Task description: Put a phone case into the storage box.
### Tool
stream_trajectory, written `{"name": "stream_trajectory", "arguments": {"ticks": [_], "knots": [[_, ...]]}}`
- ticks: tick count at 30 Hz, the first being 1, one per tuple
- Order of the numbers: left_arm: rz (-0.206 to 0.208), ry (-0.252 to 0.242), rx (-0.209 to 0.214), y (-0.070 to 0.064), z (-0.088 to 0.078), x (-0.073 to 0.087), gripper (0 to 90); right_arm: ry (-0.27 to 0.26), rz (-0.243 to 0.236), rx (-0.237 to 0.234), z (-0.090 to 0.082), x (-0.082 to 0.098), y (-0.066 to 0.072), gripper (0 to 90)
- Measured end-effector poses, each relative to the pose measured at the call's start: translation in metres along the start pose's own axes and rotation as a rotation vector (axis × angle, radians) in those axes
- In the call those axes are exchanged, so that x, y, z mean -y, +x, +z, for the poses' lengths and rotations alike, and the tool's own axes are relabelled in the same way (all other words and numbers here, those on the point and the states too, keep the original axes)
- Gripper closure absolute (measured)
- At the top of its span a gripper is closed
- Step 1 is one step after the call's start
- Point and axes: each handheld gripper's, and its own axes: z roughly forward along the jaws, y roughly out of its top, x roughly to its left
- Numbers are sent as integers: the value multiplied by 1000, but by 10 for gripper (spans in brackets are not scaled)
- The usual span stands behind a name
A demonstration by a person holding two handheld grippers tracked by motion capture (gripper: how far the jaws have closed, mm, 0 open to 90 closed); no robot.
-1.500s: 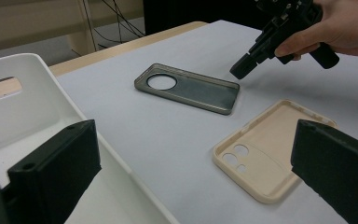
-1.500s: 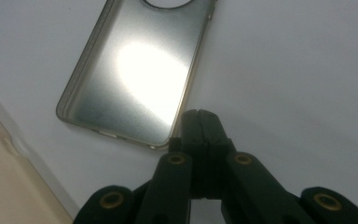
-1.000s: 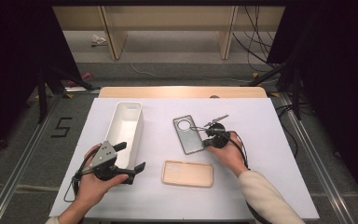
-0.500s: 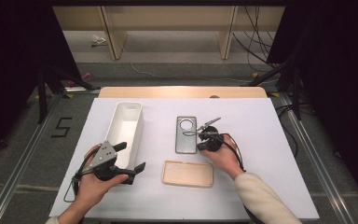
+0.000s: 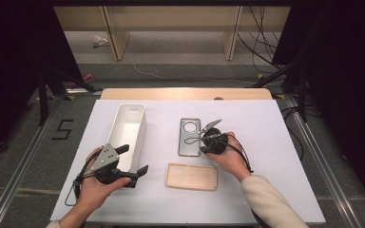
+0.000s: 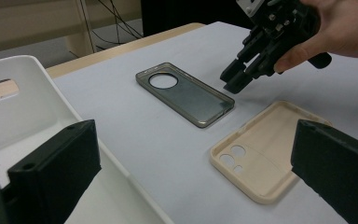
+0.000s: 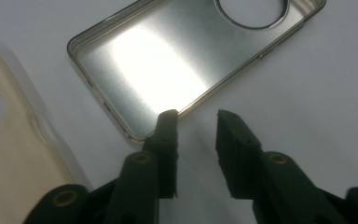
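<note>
Around the grey phone case [image 5: 189,137]: white bin [image 5: 129,130] at nine o'clock, beige phone case [image 5: 191,176] at six (both apart from it), all on the white table cover [image 5: 266,142]. Long axis twelve-to-six, round cutout at twelve. Right gripper [image 7: 196,122] just opened narrow, empty, at its long edge. Left gripper [image 5: 132,161] wide, empty, beside bin.

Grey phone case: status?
Right gripper fingers just opened, at grey phone case edge, nothing held. Left gripper open, idle by white bin. Path clear.
</note>
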Motion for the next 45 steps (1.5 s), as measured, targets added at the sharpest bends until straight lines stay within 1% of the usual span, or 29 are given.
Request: {"name": "stream_trajectory", "arguments": {"ticks": [1,2,3,4,5,6,7,8,9,11,12,13,14,16,17,18,19,21,22,26,31,33,34,35,38,39,41,43,45], "knots": [[0,1,0,0,0,0,8,-2,-31,29,-3,-2,1,605],[0,1,0,0,0,0,8,-2,-31,29,-3,-2,1,605],[-1,-1,1,-1,0,0,8,-5,-105,44,-7,-6,2,484],[-1,-1,1,-1,0,0,8,-9,-131,55,-9,-8,3,455],[-1,-1,1,-1,0,0,8,-9,-131,55,-9,-8,3,455],[-1,-1,2,-1,0,0,9,-16,-194,66,-12,-13,5,388],[-1,0,3,-1,0,0,8,-12,-209,63,-13,-14,5,369],[0,1,4,-1,0,0,8,-12,-209,63,-13,-14,5,369],[1,2,5,-1,1,0,8,-9,-248,61,-15,-18,7,320],[0,2,4,-1,1,0,8,-10,-257,60,-15,-20,8,319],[0,1,4,-1,1,0,9,3,-302,48,-15,-22,11,296],[0,1,4,-1,1,0,9,3,-302,48,-15,-22,11,296],[0,1,3,-1,1,0,8,24,-331,45,-14,-24,14,276],[0,0,3,-1,1,0,8,33,-342,41,-14,-25,15,273],[2,0,3,-2,1,0,8,52,-364,36,-11,-28,18,267],[2,0,3,-2,1,0,8,52,-364,36,-11,-28,18,267],[2,0,4,-2,1,0,8,71,-378,32,-9,-30,20,267],[1,0,4,-2,1,0,8,70,-381,29,-8,-31,21,266],[1,1,4,-2,1,0,8,84,-393,26,-6,-33,23,263],[0,-1,6,-2,0,0,8,98,-395,21,-5,-36,24,264],[0,-1,8,-2,1,0,8,134,-422,22,-1,-38,26,278],[-1,-2,8,-2,1,0,8,162,-443,21,1,-39,28,278],[-1,-2,8,-2,1,0,8,162,-443,21,1,-39,28,278],[-1,-2,9,-2,1,0,8,167,-469,20,4,-40,29,280],[-1,-2,9,-2,1,0,8,179,-478,22,6,-41,31,282],[-1,-2,10,-2,1,0,8,190,-493,22,9,-42,33,284],[-1,-2,10,-2,1,0,8,195,-492,21,9,-43,34,287],[-3,-3,11,-3,1,0,8,214,-512,19,13,-45,38,295],[-1,-4,12,-2,1,0,8,215,-525,18,16,-47,40,300]]}}
